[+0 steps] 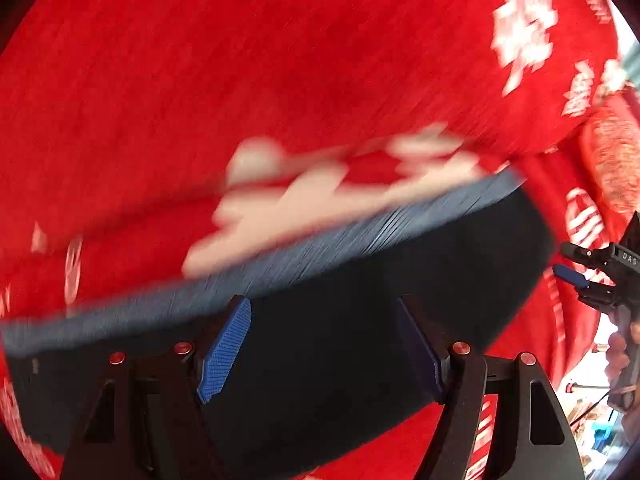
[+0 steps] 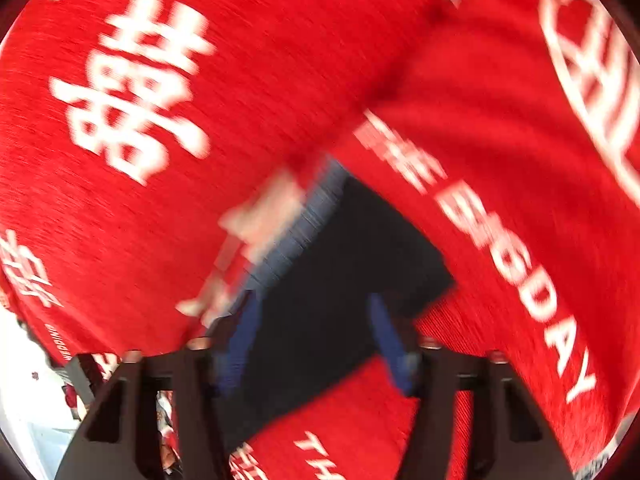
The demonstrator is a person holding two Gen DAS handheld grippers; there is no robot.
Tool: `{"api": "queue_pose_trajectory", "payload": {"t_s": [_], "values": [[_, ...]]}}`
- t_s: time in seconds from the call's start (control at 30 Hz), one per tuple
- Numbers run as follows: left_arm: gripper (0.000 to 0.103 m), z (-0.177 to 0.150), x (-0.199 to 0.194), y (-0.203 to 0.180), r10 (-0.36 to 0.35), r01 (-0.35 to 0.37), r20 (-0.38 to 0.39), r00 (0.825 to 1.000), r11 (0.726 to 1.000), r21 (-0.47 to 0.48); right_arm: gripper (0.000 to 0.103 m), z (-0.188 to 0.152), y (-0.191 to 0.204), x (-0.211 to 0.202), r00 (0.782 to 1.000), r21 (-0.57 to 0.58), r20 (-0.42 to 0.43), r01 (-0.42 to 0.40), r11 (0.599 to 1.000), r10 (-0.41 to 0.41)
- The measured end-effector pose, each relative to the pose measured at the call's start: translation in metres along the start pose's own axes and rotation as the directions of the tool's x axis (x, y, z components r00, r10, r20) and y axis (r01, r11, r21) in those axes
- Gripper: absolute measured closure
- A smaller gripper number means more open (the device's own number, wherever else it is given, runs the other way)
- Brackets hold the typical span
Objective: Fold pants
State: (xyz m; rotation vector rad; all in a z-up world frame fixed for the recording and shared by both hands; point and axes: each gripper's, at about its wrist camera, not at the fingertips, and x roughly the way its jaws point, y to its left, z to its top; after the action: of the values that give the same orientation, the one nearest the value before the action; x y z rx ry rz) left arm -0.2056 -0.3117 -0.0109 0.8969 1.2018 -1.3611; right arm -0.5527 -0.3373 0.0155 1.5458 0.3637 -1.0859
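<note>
Left gripper (image 1: 324, 344): jaws spread wide, blue pads (image 1: 224, 354) apart. Right gripper (image 2: 316, 344): jaws likewise spread, blurred.

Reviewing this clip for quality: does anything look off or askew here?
Nothing looks damaged or spilled. The dark pants lie folded on the red printed cloth, their hem running slanted. Both views are motion-blurred.
</note>
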Motion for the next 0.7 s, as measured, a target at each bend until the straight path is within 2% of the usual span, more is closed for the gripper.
{"api": "queue_pose_trajectory", "payload": {"t_s": [0.07, 0.1, 0.13, 0.23, 0.37, 0.43, 0.47, 0.53, 0.6, 0.7], "values": [[0.027, -0.02, 0.014, 0.014, 0.027, -0.03, -0.053, 0.998, 0.998, -0.056, 0.055, -0.007, -0.02, 0.022, 0.999, 0.073, -0.039, 0.005, 0.997, -0.002], [0.027, -0.026, 0.02, 0.019, 0.042, -0.047, -0.073, 0.996, 0.996, -0.072, 0.07, -0.008, -0.027, 0.031, 0.999, 0.102, -0.048, 0.002, 0.995, 0.003], [0.027, -0.034, 0.026, 0.024, 0.062, -0.071, -0.1, 0.993, 0.994, -0.084, 0.095, -0.009, -0.033, 0.038, 0.999, 0.122, -0.049, -0.005, 0.993, 0.011], [0.027, -0.053, 0.034, 0.027, 0.091, -0.102, -0.128, 0.988, 0.991, -0.081, 0.096, -0.01, -0.031, 0.035, 0.998, 0.123, -0.038, -0.039, 0.992, 0.044], [0.027, -0.06, 0.034, 0.024, 0.128, -0.135, -0.147, 0.981, 0.99, -0.04, 0.093, -0.026, -0.032, 0.026, 0.992, 0.014, -0.112, 0.059, 0.998, -0.057], [0.027, -0.054, 0.028, 0.021, 0.122, -0.129, -0.145, 0.982, 0.991, -0.039, 0.08, -0.025, -0.032, 0.018, 0.991, 0.012, -0.107, 0.086, 0.996, -0.084], [0.027, -0.049, 0.022, 0.019, 0.11, -0.116, -0.119, 0.987, 0.992, -0.044, 0.08, -0.023, -0.026, 0.006, 0.989, 0.006, -0.076, 0.124, 0.992, -0.123], [0.027, -0.033, 0.014, 0.012, 0.093, -0.095, -0.064, 0.994, 0.995, -0.039, 0.08, -0.021, -0.008, -0.013, 0.99, -0.037, 0.0, 0.141, 0.989, -0.141], [0.027, -0.018, 0.021, 0.004, 0.086, -0.087, -0.037, 0.996, 0.996, -0.029, 0.08, -0.023, 0.026, -0.023, 0.994, -0.149, 0.05, 0.107, 0.983, -0.1], [0.027, 0.01, 0.048, -0.005, 0.107, -0.108, -0.032, 0.994, 0.994, -0.029, 0.08, -0.027, 0.071, 0.014, 0.997, -0.292, -0.045, 0.048, 0.955, -0.064]]}}
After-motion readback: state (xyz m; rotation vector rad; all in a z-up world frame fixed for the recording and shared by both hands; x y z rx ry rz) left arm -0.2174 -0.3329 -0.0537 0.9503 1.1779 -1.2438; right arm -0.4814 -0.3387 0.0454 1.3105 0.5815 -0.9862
